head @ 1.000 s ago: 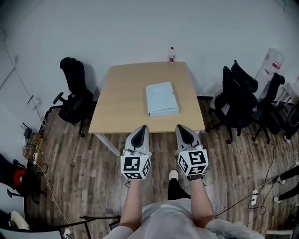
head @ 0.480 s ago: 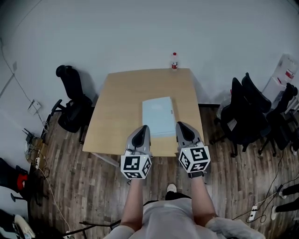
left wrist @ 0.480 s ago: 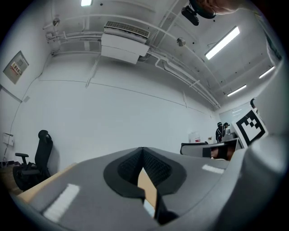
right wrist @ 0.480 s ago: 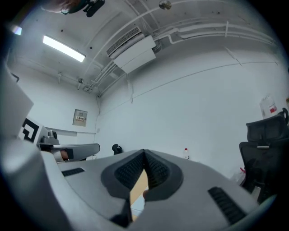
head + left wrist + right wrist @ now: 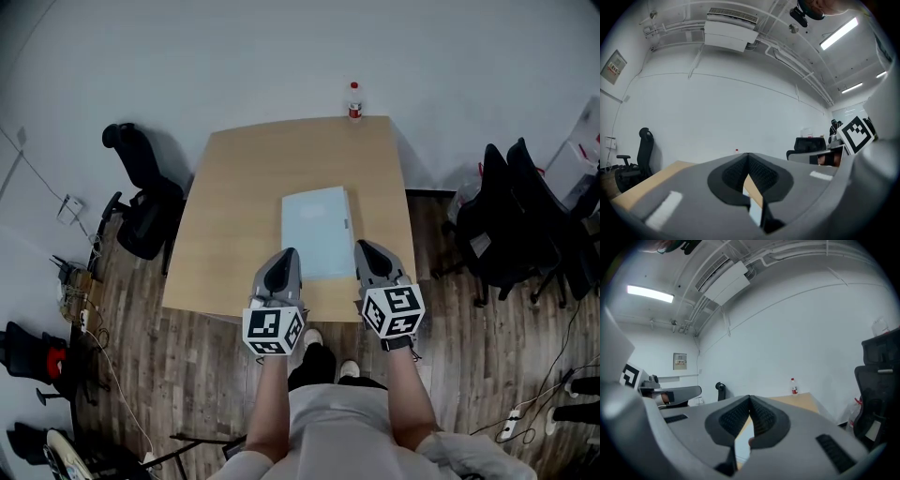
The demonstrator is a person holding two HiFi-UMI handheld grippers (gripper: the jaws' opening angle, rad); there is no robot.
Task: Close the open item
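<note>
Table (image 5: 234, 206) nearer; hand-held grippers (image 5: 286, 255) (image 5: 362, 247) closed, empty.

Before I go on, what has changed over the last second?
The person has stepped up to the table, so the left tool and right tool have advanced over its near edge and flank the pale blue folder at its near end. Nothing was grasped. Both tools stay shut; folder and bottle are unmoved.

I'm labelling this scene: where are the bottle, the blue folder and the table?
bottle (image 5: 354, 103): head view, its body.
blue folder (image 5: 314, 230): head view, top centre.
table (image 5: 234, 206): head view, bare left part.
</note>
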